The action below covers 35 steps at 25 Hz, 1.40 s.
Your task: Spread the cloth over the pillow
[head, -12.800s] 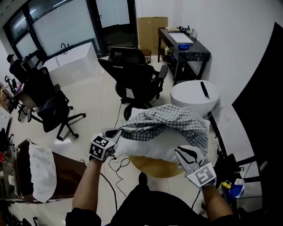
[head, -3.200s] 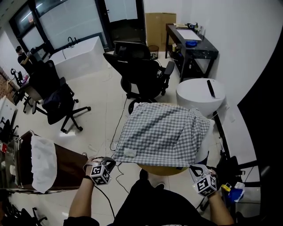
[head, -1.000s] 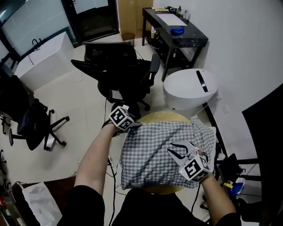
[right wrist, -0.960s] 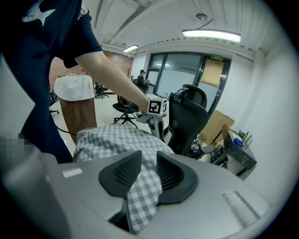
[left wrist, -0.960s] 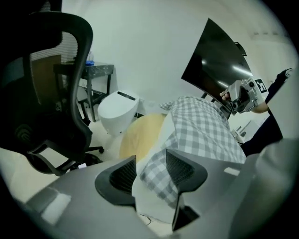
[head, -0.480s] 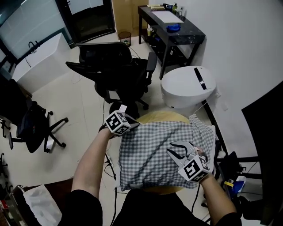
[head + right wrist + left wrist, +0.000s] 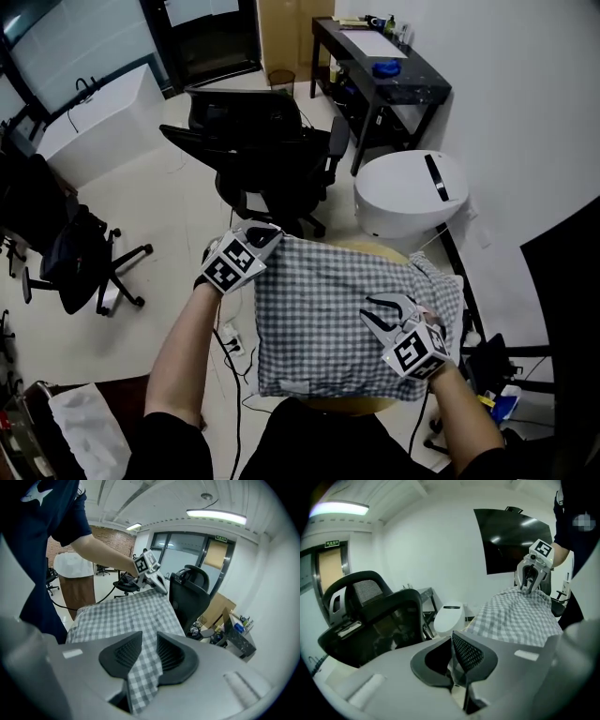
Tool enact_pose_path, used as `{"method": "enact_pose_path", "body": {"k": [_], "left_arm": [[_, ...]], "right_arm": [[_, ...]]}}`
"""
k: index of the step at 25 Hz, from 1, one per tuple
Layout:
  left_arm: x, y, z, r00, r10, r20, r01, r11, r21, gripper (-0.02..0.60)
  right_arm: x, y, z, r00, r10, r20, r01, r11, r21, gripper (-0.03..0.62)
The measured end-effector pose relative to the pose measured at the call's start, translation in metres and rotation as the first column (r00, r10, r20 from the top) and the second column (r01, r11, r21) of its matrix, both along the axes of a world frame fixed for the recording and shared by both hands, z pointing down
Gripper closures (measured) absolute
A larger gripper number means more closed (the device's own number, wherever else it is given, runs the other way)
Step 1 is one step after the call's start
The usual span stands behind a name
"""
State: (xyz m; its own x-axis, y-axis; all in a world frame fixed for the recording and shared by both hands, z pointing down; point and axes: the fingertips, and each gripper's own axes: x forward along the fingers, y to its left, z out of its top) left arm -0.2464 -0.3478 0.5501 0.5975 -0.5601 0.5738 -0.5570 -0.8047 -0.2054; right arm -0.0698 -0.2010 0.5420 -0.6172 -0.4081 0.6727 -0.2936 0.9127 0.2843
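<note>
head view: the checked cloth [image 7: 323, 309] lies over the pillow, hiding nearly all of it, on the round wooden worktop [image 7: 349, 406]. the left tongs [image 7: 262, 234] are at its far left corner. the right tongs [image 7: 375, 312] sit on its right side, near the edge.

left gripper view: the left tongs' pads are pressed together, and no cloth shows between them. the cloth spreads off to the right, just beside them.

right gripper view: the right tongs stand narrow, pinching a fold of the cloth that hangs down between the pads.

the cloth looks thin, light and limp. it will likely slide and rumple over the soft pillow if dragged from one point. corners and hems seem the best holds, pulled outward gently and evenly.
</note>
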Motion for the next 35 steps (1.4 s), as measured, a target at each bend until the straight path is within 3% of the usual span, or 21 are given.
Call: {"method": "enact_pose_path", "body": {"k": [9, 13, 17, 22, 29, 35], "left_arm": [[-0.045, -0.013, 0.018, 0.983, -0.178, -0.047, 0.175, 0.983, -0.053, 0.581], [-0.046, -0.015, 0.062, 0.981, -0.195, -0.021, 0.190, 0.970, -0.150, 0.580], [-0.045, -0.008, 0.111, 0.979, -0.202, 0.030, 0.203, 0.944, -0.260, 0.566], [-0.042, 0.006, 0.117, 0.978, -0.210, 0.002, 0.202, 0.938, -0.281, 0.490], [-0.040, 0.078, 0.082, 0.983, -0.154, -0.100, 0.121, 0.953, -0.279, 0.445], [-0.039, 0.165, 0.076, 0.985, -0.137, -0.107, 0.101, 0.951, -0.293, 0.445]], "right_arm": [[-0.003, 0.014, 0.040, 0.998, -0.023, -0.067, 0.017, 0.996, -0.092, 0.482], [-0.004, 0.023, 0.053, 0.996, -0.028, -0.081, 0.018, 0.992, -0.124, 0.482], [-0.006, 0.030, 0.052, 0.997, -0.027, -0.073, 0.018, 0.993, -0.120, 0.482], [0.003, 0.033, 0.035, 0.999, 0.020, -0.035, -0.023, 0.996, -0.084, 0.482], [0.023, 0.036, 0.007, 0.991, 0.124, 0.045, -0.122, 0.992, -0.038, 0.482], [0.037, 0.052, -0.005, 0.984, 0.159, 0.083, -0.158, 0.987, -0.016, 0.482]]}}
